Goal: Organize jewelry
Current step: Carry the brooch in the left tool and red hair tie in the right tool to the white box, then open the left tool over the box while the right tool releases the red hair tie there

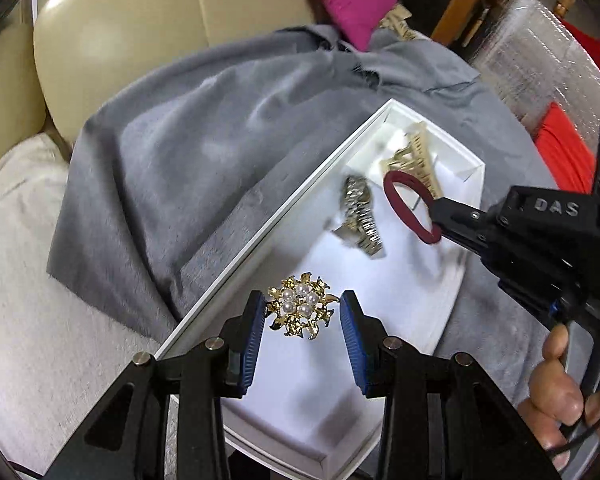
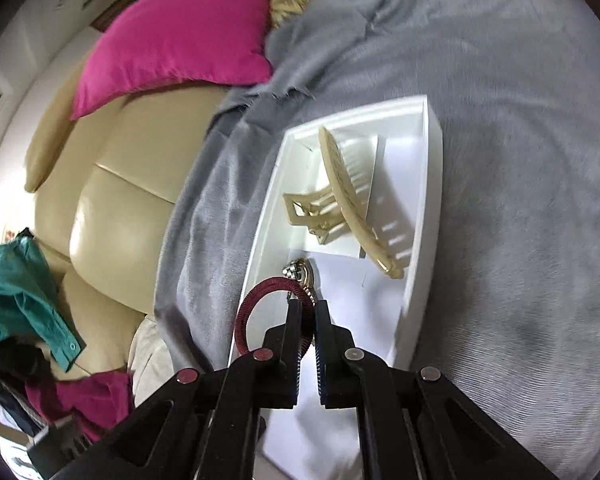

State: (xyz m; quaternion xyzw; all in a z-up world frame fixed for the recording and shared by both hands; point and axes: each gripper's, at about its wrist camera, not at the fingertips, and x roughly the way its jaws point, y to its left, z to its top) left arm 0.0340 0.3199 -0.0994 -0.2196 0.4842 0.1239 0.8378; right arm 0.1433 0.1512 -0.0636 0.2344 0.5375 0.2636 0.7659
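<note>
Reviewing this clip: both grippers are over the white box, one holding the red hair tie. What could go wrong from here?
1. The right gripper pinches the dark red hair tie by one edge only, just above the watch; the loop might slip out or snag the watch.
2. The left gripper is open around the pearl brooch; closing on its spiky gold petals may let it pop sideways out of the white box.
</note>
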